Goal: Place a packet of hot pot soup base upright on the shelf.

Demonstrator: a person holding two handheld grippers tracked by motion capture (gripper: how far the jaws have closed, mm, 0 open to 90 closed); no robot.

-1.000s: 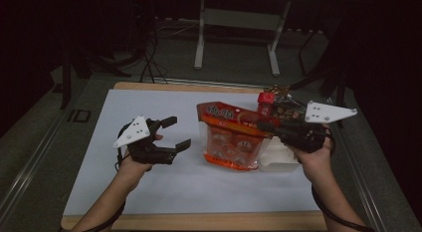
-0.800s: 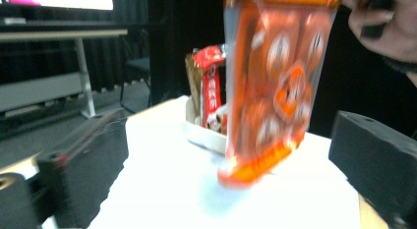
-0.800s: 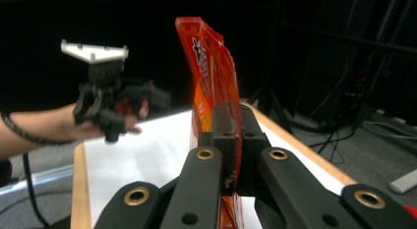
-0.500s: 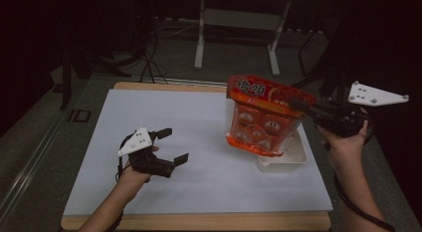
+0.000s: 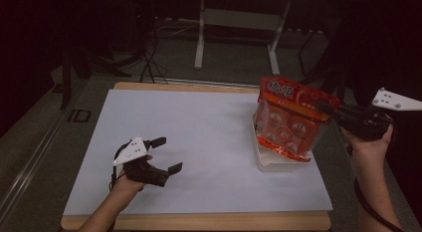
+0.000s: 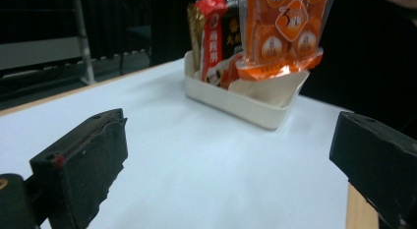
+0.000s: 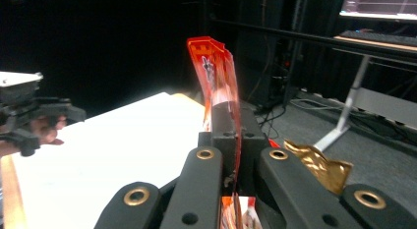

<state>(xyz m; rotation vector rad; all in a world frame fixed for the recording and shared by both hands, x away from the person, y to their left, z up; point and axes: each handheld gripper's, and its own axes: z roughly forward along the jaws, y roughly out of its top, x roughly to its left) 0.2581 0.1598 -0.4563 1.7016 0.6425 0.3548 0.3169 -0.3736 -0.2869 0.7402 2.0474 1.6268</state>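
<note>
Wide bare white table (image 5: 209, 137) leftward; tray (image 5: 271, 165) and hanging orange bag (image 5: 288, 120) at right.

Left claw (image 5: 165, 155) low over the near left of the table (image 5: 199, 122), jaws spread wide, nothing between them; left forearm enters from the bottom edge, hand wrapped round the grip. Right claw (image 5: 326, 106) raised at the table's right edge, jaws pressed together, pointing left; right forearm rises from the bottom right corner.

The right tool (image 5: 326, 106) has lifted the orange snack bag (image 5: 291, 120) off the table to hang over the white tray (image 5: 271, 165), while the left tool (image 5: 169, 155) drew back toward the near edge.
</note>
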